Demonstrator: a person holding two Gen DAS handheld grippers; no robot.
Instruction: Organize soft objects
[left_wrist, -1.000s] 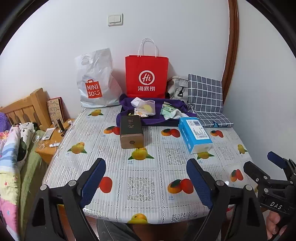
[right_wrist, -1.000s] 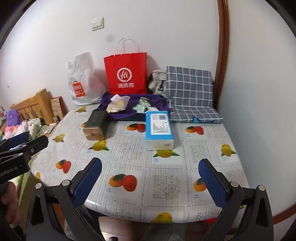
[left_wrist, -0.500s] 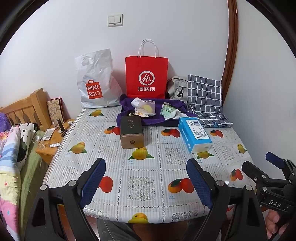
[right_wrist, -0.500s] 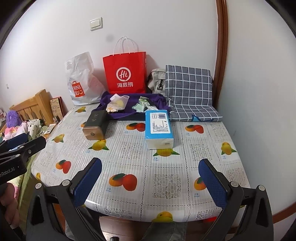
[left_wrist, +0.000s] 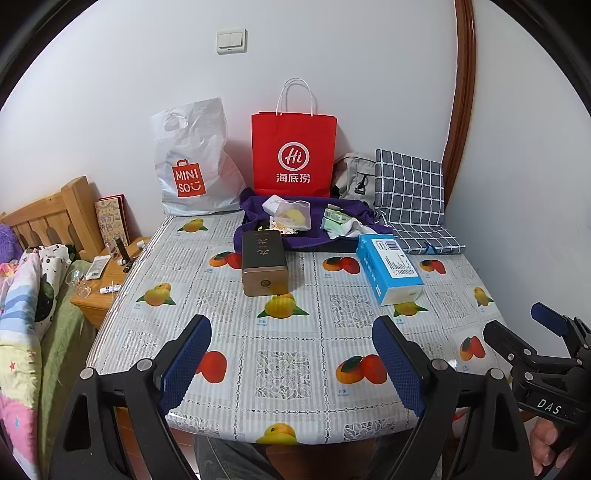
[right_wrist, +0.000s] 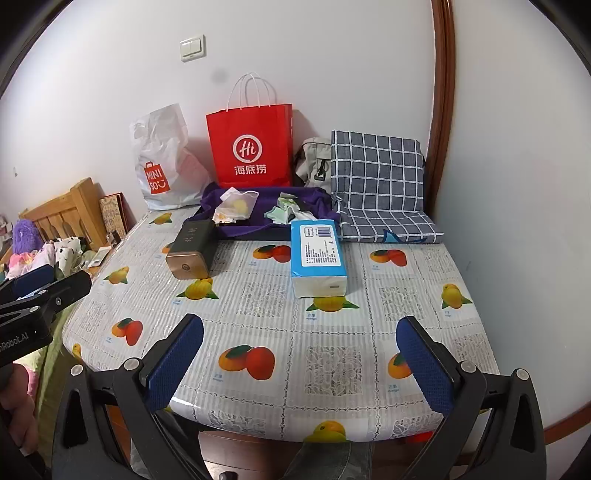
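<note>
With the left gripper (left_wrist: 291, 354) and right gripper (right_wrist: 300, 356) both gaping empty low in frame, the soft blue tissue pack (right_wrist: 318, 257) at centre may crumple or slip if squeezed off-centre.

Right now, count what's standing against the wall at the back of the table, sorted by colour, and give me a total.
Red paper bag: 1
White plastic bag: 1
Grey backpack: 1
Grey checked cushion: 1
Total: 4
</note>
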